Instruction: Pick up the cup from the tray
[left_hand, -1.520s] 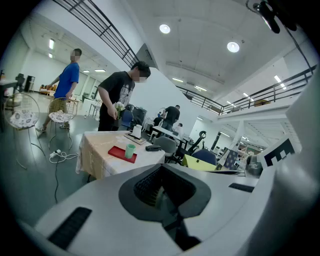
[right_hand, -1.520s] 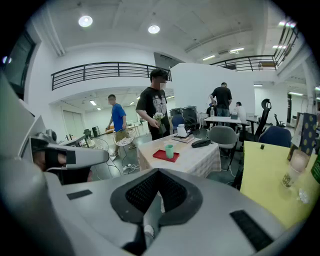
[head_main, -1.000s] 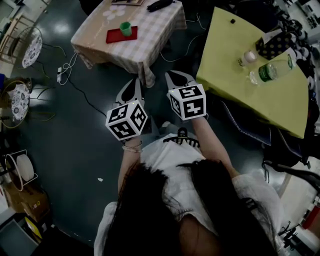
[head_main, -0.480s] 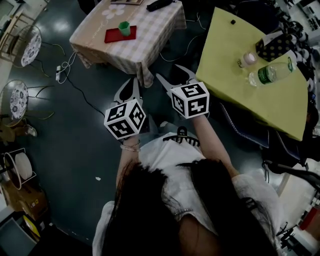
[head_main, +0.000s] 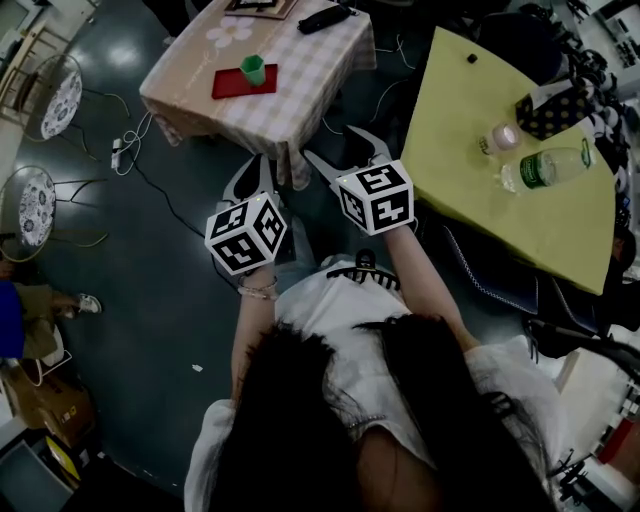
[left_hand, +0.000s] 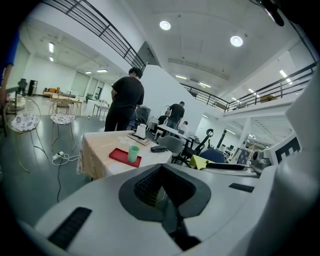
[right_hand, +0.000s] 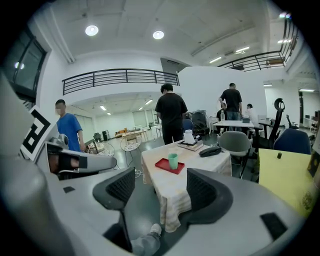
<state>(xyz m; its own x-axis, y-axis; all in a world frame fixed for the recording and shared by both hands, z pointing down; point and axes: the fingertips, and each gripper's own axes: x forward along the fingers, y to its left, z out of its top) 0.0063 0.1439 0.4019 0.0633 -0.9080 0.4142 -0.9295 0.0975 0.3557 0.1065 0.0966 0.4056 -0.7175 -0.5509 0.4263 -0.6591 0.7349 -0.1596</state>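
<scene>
A green cup (head_main: 253, 69) stands upright on a red tray (head_main: 232, 86) on a low table with a checked cloth (head_main: 300, 85), far ahead of both grippers. My left gripper (head_main: 257, 172) is held in the air short of the table's near corner, its jaws shut on nothing. To its right, my right gripper (head_main: 339, 150) is opening its jaws, with nothing between them. The right gripper view frames the cup (right_hand: 173, 161) and tray (right_hand: 165, 166) in the distance beyond the right gripper (right_hand: 162, 190). The left gripper view puts the cup (left_hand: 133, 153) above its left gripper (left_hand: 162, 187).
A yellow table (head_main: 470, 150) with two bottles (head_main: 540, 168) stands on the right. A dark remote (head_main: 322, 17) and a framed board lie at the checked table's far end. Round chairs (head_main: 62, 97) and a cable with a power strip (head_main: 118, 150) are on the left floor. People (right_hand: 171, 112) stand beyond the table.
The right gripper's jaws have spread from shut to wide apart. Both grippers have shifted slightly forward toward the checked table. The left jaws stay shut.
</scene>
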